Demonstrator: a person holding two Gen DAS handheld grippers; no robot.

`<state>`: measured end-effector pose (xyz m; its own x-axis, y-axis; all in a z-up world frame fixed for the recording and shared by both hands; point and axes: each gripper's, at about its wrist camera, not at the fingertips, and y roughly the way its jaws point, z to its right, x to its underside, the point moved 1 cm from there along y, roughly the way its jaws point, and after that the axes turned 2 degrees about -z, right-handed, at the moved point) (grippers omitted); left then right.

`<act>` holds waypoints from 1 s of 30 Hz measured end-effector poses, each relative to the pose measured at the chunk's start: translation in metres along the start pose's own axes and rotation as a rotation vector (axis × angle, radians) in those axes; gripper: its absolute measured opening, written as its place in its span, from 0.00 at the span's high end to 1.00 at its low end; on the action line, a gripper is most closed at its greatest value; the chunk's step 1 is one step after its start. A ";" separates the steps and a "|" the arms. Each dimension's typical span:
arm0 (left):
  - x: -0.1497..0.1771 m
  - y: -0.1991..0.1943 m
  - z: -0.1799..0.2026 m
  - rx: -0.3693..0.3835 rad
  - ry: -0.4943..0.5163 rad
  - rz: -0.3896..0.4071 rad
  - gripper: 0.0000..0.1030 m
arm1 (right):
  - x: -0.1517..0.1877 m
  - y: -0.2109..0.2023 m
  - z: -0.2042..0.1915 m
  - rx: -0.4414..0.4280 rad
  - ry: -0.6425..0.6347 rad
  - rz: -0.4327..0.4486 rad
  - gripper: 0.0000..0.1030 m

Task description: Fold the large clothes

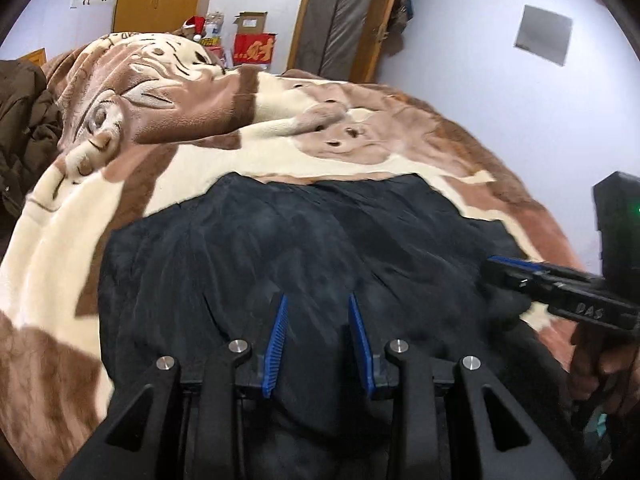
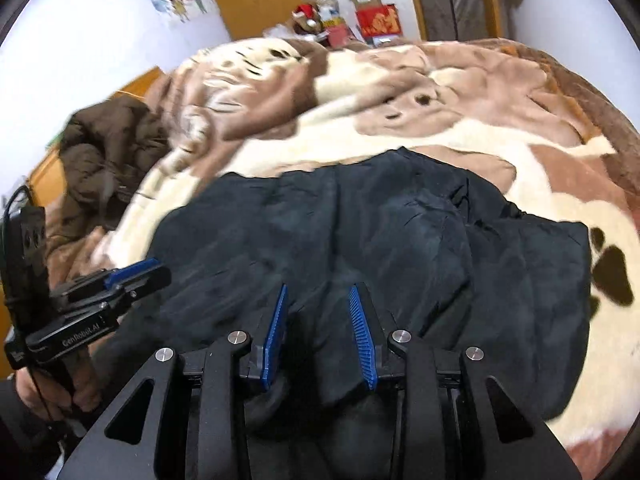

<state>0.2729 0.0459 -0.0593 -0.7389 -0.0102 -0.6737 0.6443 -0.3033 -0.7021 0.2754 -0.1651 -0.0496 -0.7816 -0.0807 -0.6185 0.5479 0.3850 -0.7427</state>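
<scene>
A large black garment (image 1: 304, 240) lies spread on the brown-and-cream blanket (image 1: 240, 160) of a bed; it also shows in the right wrist view (image 2: 360, 232). My left gripper (image 1: 318, 300) is open, its blue pads apart just above the garment's near part. My right gripper (image 2: 318, 292) is open too, above the garment's near edge. In the left wrist view the right gripper (image 1: 496, 262) shows at the right, over the garment's right edge. In the right wrist view the left gripper (image 2: 140, 270) shows at the left, over the garment's left edge.
A dark brown padded coat (image 2: 108, 148) lies heaped at the bed's left side. Boxes and a red carton (image 1: 254, 48) stand beyond the bed by a wooden door frame (image 1: 308, 16). A white wall (image 1: 500, 100) runs along the bed's right side.
</scene>
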 end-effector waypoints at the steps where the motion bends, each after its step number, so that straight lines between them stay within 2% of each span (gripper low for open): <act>1: 0.007 -0.001 0.003 0.004 0.003 -0.010 0.68 | 0.007 0.000 -0.003 -0.007 -0.002 -0.007 0.69; 4: 0.026 0.027 0.003 -0.049 0.008 -0.103 0.68 | 0.029 0.026 -0.008 0.004 -0.003 -0.084 0.69; 6: 0.036 0.053 -0.004 -0.068 -0.016 -0.162 0.68 | 0.040 0.052 -0.003 0.049 -0.009 -0.135 0.69; 14: 0.040 0.071 -0.006 -0.093 -0.014 -0.162 0.68 | 0.046 0.082 0.004 0.084 -0.013 -0.150 0.69; 21: 0.042 0.075 -0.008 -0.092 -0.021 -0.149 0.68 | 0.050 0.088 0.001 0.092 -0.016 -0.154 0.69; 25: 0.043 0.065 0.003 -0.125 -0.011 -0.153 0.68 | 0.052 0.078 0.003 0.092 -0.023 -0.160 0.69; 30: 0.042 0.037 0.016 -0.146 -0.005 -0.142 0.68 | 0.055 0.042 -0.005 0.104 -0.019 -0.122 0.67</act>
<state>0.2622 0.0186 -0.1099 -0.8252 0.0177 -0.5646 0.5550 -0.1608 -0.8162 0.2536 -0.1487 -0.1138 -0.8390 -0.1386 -0.5262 0.4781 0.2737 -0.8345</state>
